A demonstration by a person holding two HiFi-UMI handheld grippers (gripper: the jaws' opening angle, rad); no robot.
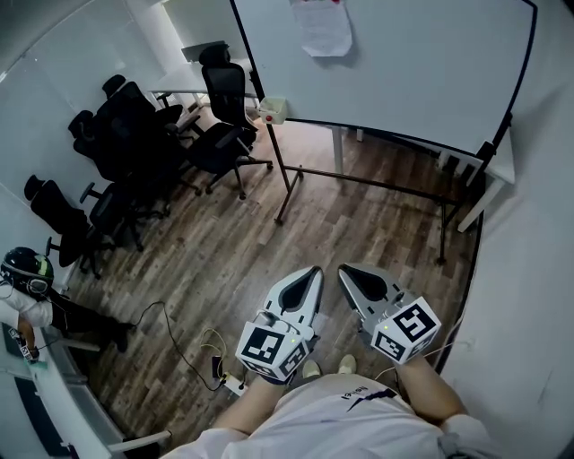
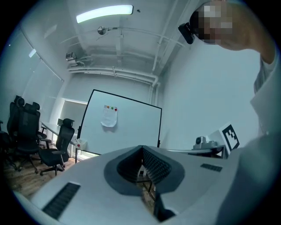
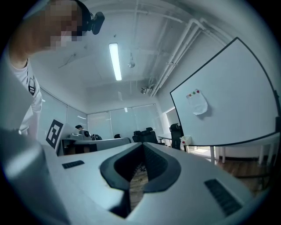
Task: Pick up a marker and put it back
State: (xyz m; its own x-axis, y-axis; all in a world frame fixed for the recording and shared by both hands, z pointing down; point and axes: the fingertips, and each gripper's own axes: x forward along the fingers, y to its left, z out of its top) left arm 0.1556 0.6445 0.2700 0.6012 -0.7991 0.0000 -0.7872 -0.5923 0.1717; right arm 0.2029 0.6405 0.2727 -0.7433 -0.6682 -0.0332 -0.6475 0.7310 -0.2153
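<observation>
Though small, white red-spotted box (image 1: pixel 272 109) beside whiteboard (image 1: pixel 404 63).

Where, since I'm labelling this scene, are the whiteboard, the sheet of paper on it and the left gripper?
whiteboard (image 1: pixel 421 63), head view, bare white surface
sheet of paper (image 1: pixel 321 25), head view, middle of the sheet
left gripper (image 1: pixel 312 272), head view, tip where the shut jaws meet

**Room Layout and Fixtures**

A free-standing whiteboard (image 1: pixel 395 63) on a dark metal frame stands on the wood-plank floor (image 1: pixel 233 260). A sheet of paper (image 1: pixel 321 27) is fixed near its top edge. Black office chairs (image 1: pixel 134 143) are grouped at the left, beside a white desk (image 1: pixel 184 85). The walls (image 1: pixel 529 269) are white. A tube light (image 2: pixel 104 13) and pipes (image 2: pixel 114 72) run along the ceiling. A glazed partition (image 3: pixel 118 123) closes the far end.
</observation>
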